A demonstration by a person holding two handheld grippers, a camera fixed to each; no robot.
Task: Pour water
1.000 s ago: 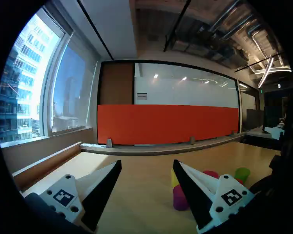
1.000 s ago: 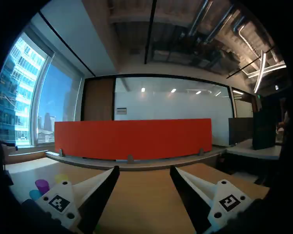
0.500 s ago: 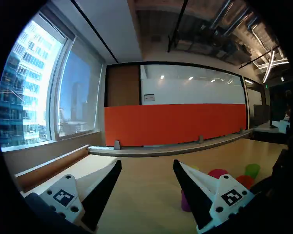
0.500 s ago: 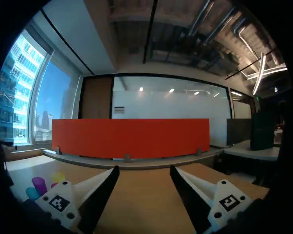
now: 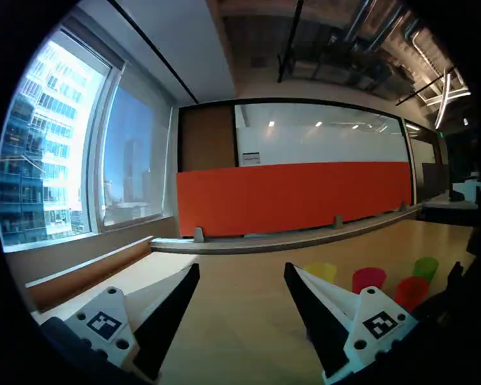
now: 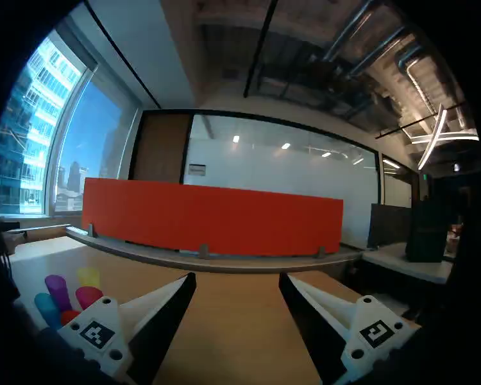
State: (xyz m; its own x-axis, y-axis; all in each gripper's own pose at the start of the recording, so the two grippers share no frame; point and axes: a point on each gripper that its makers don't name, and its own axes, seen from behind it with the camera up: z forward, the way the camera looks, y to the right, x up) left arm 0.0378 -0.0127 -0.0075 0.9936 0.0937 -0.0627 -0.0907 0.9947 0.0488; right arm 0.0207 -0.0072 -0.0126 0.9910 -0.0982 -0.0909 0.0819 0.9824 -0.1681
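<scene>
Across a wooden desk (image 5: pixel 234 340), coloured cups (image 5: pixel 369 278), orange partition (image 5: pixel 292 196), tall windows (image 5: pixel 48 141), left claw (image 5: pixel 240 277) and right claw (image 6: pixel 236 285) apart

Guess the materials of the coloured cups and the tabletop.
Cups: probably plastic, slightly translucent, since the saturated walls seem to glow with light. Tabletop: wood or wood-look laminate, satin finish, pale tan with a soft sheen. I cannot tell which.

The left gripper (image 5: pixel 241 265) has two wedge-shaped fingers (image 5: pixel 333 295), white on the outer faces and black along the inner edges, tapering to sharp points. Each white face carries a square black-and-white tag (image 5: pixel 104 324) ringed by small dark screw holes (image 5: pixel 81 316). The right gripper (image 6: pixel 236 276) is built and marked alike.
</scene>
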